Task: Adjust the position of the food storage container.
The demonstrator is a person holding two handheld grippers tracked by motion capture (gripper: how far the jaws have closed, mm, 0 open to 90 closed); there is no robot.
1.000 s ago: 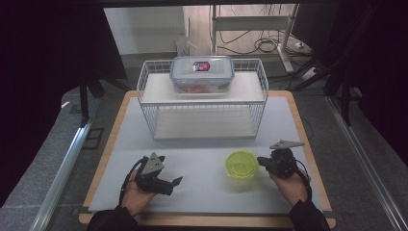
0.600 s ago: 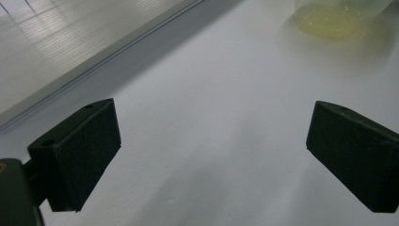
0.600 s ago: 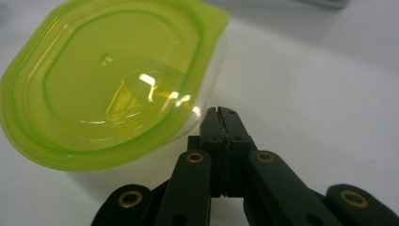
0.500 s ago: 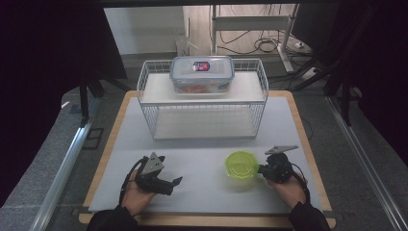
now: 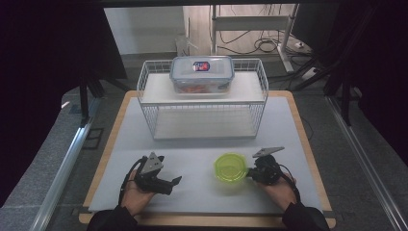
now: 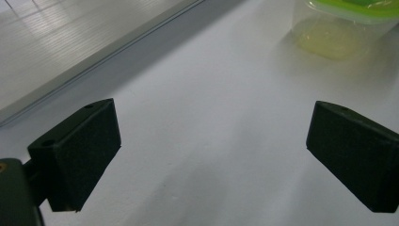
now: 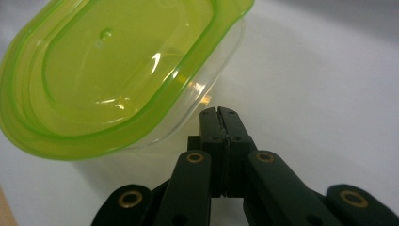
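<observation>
A small clear tub with a lime-green lid (image 5: 231,167) stands on the white mat (image 5: 192,154), right of centre near the front. My right gripper (image 5: 248,172) is just right of it and shut, with nothing between the jaws. In the right gripper view the closed tips (image 7: 220,113) rest against the tub's clear wall, below the rim of the green lid (image 7: 117,70). My left gripper (image 5: 171,184) lies in a hand at the front left, pointing right, and is open. Its pads (image 6: 89,146) stand wide apart over bare mat, and the tub (image 6: 339,28) is farther ahead.
A white wire rack (image 5: 202,103) stands at the back of the mat. On its upper shelf is a clear lidded box (image 5: 202,73) with something orange inside. The mat lies on a wooden-edged board (image 5: 308,144). Dark floor and cables surround the table.
My right gripper has moved left and down towards the front, so that its shut tips are now at the green-lidded tub. The left gripper has stayed where it was.
</observation>
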